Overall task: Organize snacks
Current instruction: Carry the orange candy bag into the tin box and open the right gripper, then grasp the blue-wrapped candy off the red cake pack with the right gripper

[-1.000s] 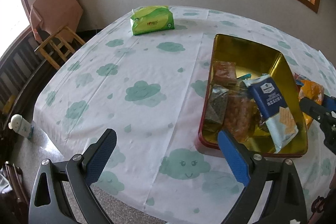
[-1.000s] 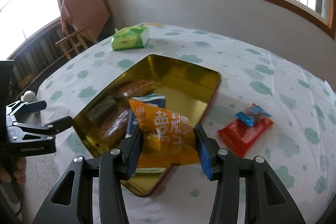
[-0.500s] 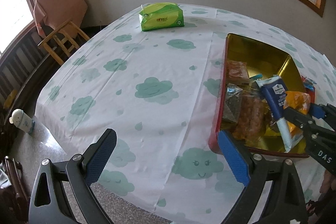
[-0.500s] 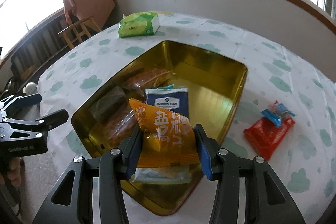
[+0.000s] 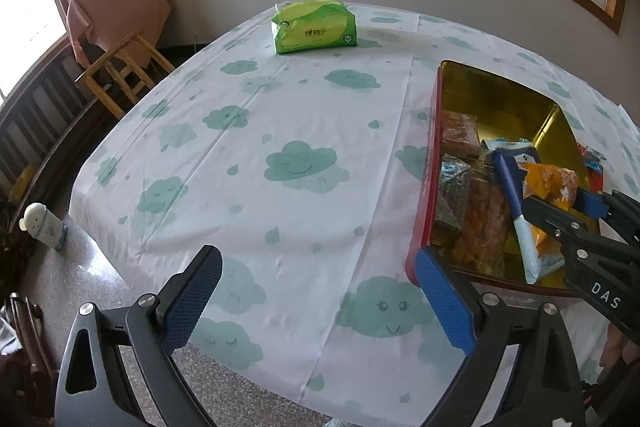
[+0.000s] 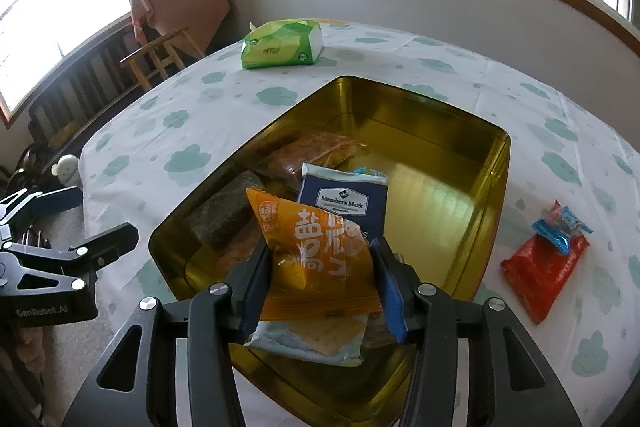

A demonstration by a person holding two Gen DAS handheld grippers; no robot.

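Observation:
My right gripper (image 6: 320,255) hangs over the near end of the gold tin (image 6: 424,131) with an orange snack packet (image 6: 316,259) between its pads. The jaws are opening, and both pads still touch the packet. Under it in the tin lie a blue Member's Mark packet (image 6: 344,195), brown wrapped snacks (image 6: 316,151) and a pale cracker packet (image 6: 308,339). The left wrist view shows the same tin (image 5: 500,99), the orange packet (image 5: 552,183) and the right gripper (image 5: 560,203). My left gripper (image 5: 316,259) stands open above the cloth, left of the tin, holding nothing.
A red packet (image 6: 540,267) with a blue candy (image 6: 560,223) on it lies on the cloth right of the tin. A green tissue pack (image 5: 314,27) sits at the table's far side. A wooden chair (image 5: 120,67) and a small bottle (image 5: 42,227) stand beyond the left edge.
My right gripper has carried the orange packet forward and lower, from the tin's near rim to over the snacks inside. The left gripper has barely moved.

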